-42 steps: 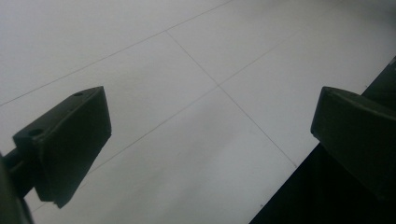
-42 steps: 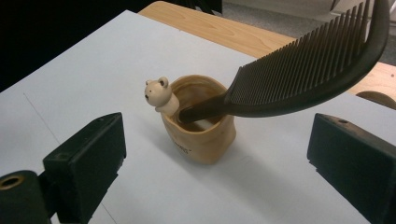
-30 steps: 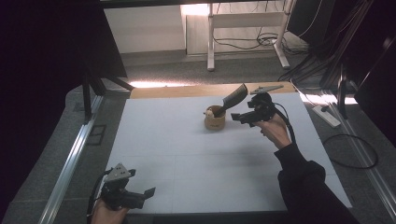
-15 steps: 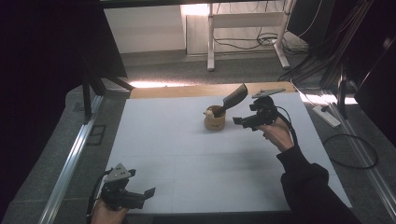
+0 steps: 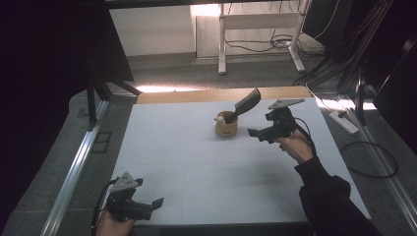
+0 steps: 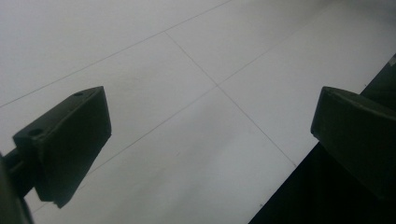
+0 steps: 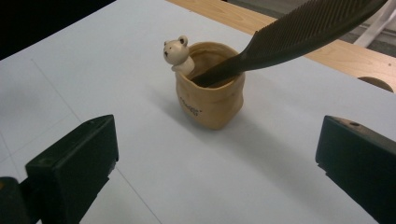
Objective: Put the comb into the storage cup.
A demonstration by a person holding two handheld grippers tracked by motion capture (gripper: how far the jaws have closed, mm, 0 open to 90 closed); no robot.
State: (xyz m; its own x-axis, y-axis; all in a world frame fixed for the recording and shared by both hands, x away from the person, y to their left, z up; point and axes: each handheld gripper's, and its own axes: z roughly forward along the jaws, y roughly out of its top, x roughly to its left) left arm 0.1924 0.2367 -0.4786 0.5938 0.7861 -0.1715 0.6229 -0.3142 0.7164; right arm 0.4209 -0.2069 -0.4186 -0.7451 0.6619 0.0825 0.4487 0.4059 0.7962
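We hold the right hand-held gripper (image 5: 259,133) wide open and empty just beside the cup (image 5: 226,127) near the far tabletop (image 5: 196,162) edge, lined up for the comb (image 5: 245,104) leaning out of it; our left hand-held gripper (image 5: 150,206) idles open at the near edge.

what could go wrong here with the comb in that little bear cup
The comb leans far out over the rim of the small bear cup, so a knock from the right tongs, open and close in front of it, might tip the light cup. Gripping the comb's toothed end may lever the cup over rather than lift the comb out.
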